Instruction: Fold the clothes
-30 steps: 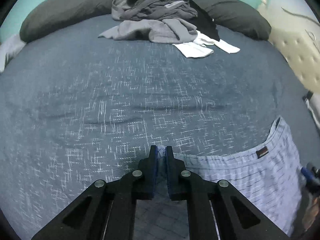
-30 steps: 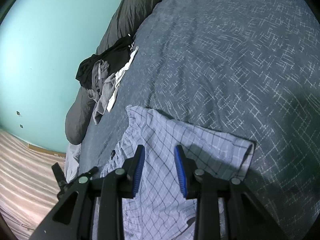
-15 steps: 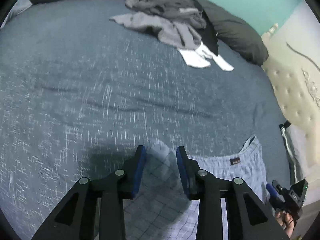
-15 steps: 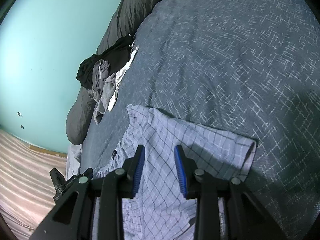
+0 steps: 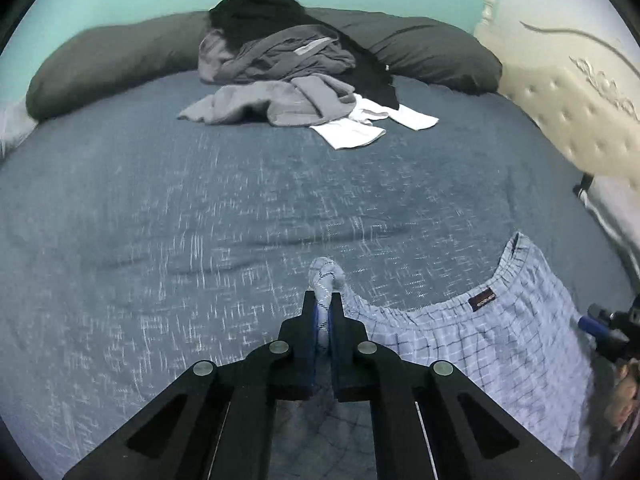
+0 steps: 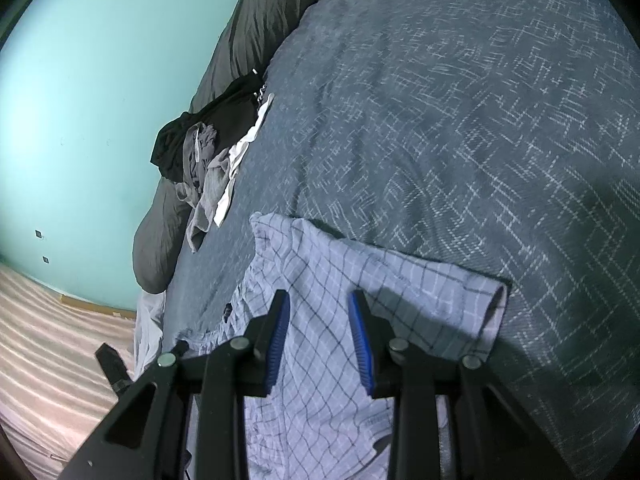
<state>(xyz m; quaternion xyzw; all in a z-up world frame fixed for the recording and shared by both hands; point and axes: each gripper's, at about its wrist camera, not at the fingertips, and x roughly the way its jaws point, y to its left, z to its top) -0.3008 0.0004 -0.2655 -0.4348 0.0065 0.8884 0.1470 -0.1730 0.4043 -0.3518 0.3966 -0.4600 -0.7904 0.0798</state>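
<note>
Shorts: 1 pair; L gripper fingers pinch waistband, R gripper fingers spread above.

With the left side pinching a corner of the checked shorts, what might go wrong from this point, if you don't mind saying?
1. The left hand-held gripper is shut on only a small bunched corner of the checked shorts; that thin bite may slip out when lifted.
2. The right hand-held gripper is open above the shorts and holds nothing, so a one-sided pull could drag the cloth askew across the blue bedspread and give a crooked fold.
</note>
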